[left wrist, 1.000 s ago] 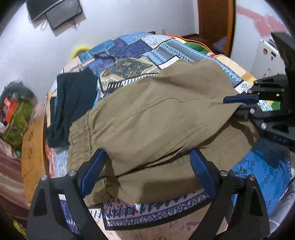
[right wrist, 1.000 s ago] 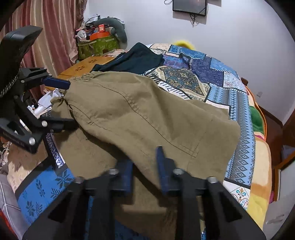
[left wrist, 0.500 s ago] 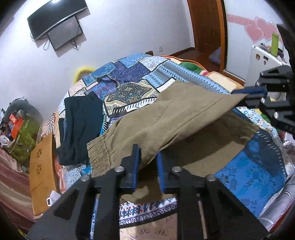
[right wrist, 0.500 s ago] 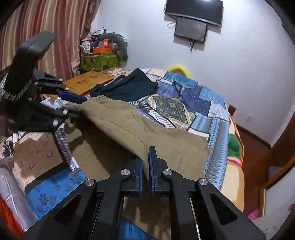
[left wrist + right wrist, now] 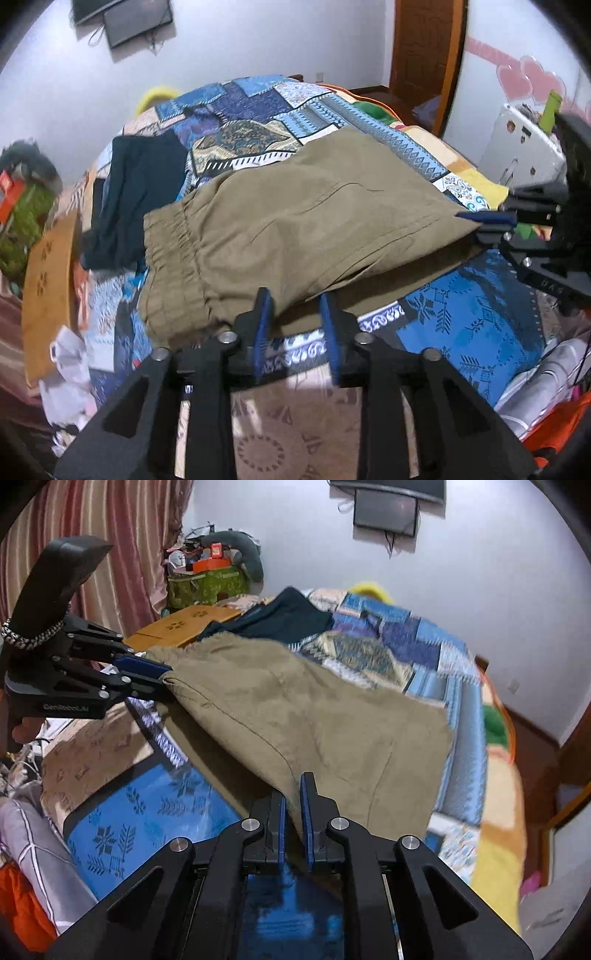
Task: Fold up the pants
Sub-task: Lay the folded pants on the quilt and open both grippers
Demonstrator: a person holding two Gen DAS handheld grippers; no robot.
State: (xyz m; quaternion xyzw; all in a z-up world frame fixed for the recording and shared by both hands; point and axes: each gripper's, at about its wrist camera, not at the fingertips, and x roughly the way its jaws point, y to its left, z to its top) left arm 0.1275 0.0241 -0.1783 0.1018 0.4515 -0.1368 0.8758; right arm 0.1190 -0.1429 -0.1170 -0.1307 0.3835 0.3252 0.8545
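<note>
A bed (image 5: 258,110) under a patchwork quilt fills the room, with a wooden board (image 5: 48,288) and a dark garment (image 5: 140,192) on its left side. The olive pants (image 5: 295,221) lie folded across the near part of the quilt. The left tongs (image 5: 295,325) are opening, their pads apart at the pants' lower edge and gripping nothing. Farther right, the right tongs (image 5: 291,812) are pinched on a corner of the pants.

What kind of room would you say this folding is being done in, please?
Most likely a bedroom in a home: the olive-khaki pants lie on a bed covered with a blue patchwork quilt, a dark flat screen hangs on the white wall, and striped pink curtains hang beside it.
</note>
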